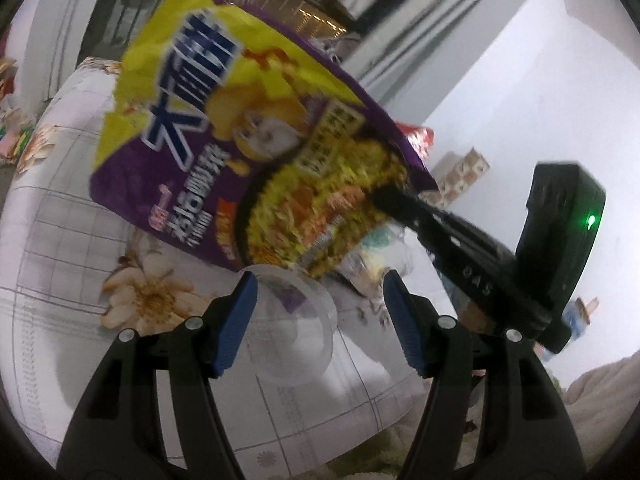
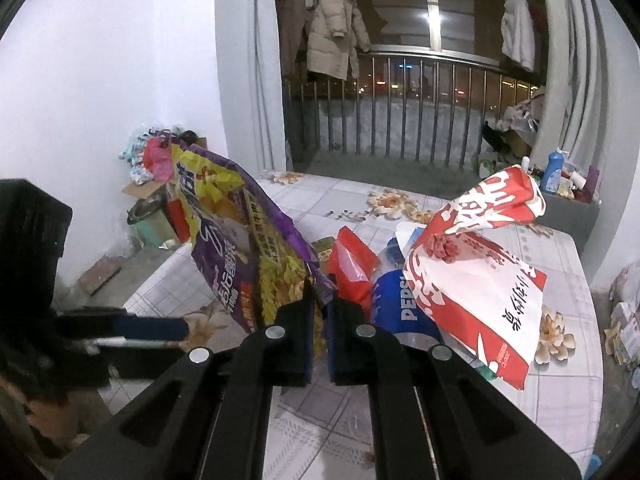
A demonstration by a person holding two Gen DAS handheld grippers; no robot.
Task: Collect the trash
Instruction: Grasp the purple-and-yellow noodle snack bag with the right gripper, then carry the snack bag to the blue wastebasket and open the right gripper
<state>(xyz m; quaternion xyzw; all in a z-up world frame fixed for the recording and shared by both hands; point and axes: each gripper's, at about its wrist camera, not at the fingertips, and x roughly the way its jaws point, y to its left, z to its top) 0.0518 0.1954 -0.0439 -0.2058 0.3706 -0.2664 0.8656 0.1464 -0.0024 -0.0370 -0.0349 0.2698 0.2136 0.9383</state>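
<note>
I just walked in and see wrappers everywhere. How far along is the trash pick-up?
Early, I'd say. Done: nothing visibly collected yet. In hand: the right hand-held gripper is shut on the purple and yellow noodle bag, lifted off the flowered cloth. The left hand-held gripper is open over a clear plastic lid. Left: the red and white bag, Pepsi wrapper and red packet.

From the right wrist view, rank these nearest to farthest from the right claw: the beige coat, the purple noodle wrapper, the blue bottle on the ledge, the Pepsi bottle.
1. Purple noodle wrapper, pinched in the right claw.
2. Pepsi bottle, just right of the claw on the bed.
3. Blue bottle, on the ledge past the bed, far right.
4. Beige coat, hanging at the balcony rail.
</note>
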